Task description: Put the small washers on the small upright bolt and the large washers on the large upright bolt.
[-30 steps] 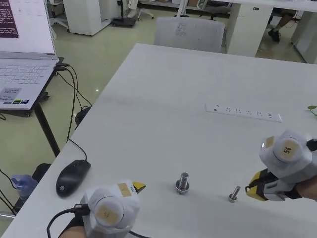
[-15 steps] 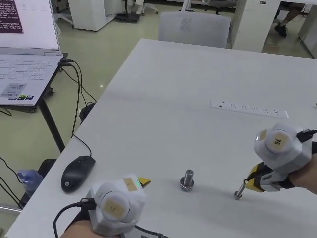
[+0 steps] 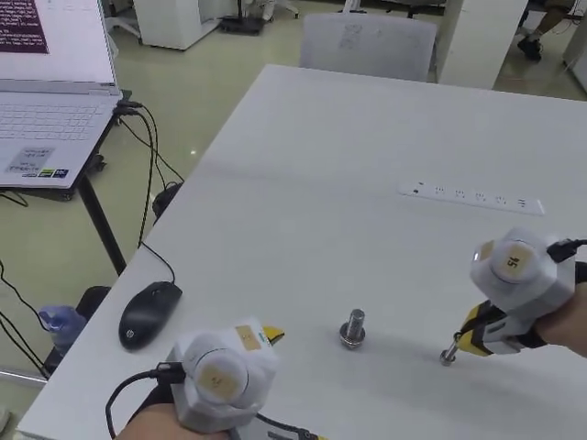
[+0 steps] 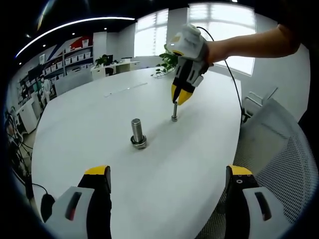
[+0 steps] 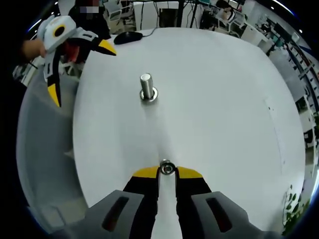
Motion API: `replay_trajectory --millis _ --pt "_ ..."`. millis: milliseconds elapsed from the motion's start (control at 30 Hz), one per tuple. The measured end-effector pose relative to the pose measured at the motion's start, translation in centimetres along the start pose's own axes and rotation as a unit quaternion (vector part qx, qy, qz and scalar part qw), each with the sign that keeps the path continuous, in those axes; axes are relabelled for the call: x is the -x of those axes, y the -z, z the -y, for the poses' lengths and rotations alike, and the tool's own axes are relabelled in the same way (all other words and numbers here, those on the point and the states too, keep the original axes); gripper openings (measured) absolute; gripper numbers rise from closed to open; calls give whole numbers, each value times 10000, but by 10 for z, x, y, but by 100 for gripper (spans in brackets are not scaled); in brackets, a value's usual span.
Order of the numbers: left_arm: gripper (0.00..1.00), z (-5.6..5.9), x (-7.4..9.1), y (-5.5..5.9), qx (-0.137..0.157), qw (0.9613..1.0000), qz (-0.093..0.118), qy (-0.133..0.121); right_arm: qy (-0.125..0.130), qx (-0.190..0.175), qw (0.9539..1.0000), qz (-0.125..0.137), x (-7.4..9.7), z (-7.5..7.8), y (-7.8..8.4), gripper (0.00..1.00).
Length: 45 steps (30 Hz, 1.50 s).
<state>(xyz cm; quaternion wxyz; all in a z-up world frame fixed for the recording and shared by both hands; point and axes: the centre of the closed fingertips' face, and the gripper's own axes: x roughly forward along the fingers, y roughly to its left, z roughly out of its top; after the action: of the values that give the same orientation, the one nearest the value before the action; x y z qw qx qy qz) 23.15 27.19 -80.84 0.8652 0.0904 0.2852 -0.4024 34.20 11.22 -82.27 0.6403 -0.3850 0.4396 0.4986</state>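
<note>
- In the head view, the casing of the left gripper (image 4: 168,172) sits at the bottom edge, partly cut off. It covers the jaws except for one yellow tip.
- At the right of the head view, the casing of the right gripper (image 5: 168,173) hides most of its fingers. The arm behind it is cut off by the frame edge.
- In the right gripper view a small round metal piece sits right at the yellow tips. It cannot be told whether this is the bare top of the small bolt (image 4: 174,113) or a washer on it.
- The large bolt (image 3: 353,328) has a wider ring at its foot. Whether that is its own head or a washer is not clear.
- The laptop (image 3: 50,87) is cut off at the upper left of the head view, and the chair (image 3: 367,41) at the top edge.
- The right claw is pressed almost together, with only a thin slit between the fingers. Its tips are at the top of the small bolt.
- The left claw is spread wide, holds nothing, and touches nothing. It is low over the table (image 3: 367,183).
- Both bolts stand upright on the table, near the bottom of the head view. The large bolt is in the middle, and the small bolt is to its right, under the right gripper.
- The mouse (image 3: 149,313) lies at the lower left. The power strip (image 3: 472,197) lies right of centre, above the right gripper in the frame.
</note>
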Motion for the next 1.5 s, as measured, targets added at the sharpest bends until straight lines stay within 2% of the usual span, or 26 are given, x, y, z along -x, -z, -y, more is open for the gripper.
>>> replay_trajectory --millis 867,967,1500 --pt "93 6 4 15 72 9998 -181 -6 -211 89 9994 -255 -37 -7 17 13" --pt "93 6 5 15 77 9998 -186 -6 -187 93 9996 -195 -37 -6 15 13" --pt "92 12 6 13 43 9998 -192 9 -82 213 9995 -240 -38 -5 18 14"
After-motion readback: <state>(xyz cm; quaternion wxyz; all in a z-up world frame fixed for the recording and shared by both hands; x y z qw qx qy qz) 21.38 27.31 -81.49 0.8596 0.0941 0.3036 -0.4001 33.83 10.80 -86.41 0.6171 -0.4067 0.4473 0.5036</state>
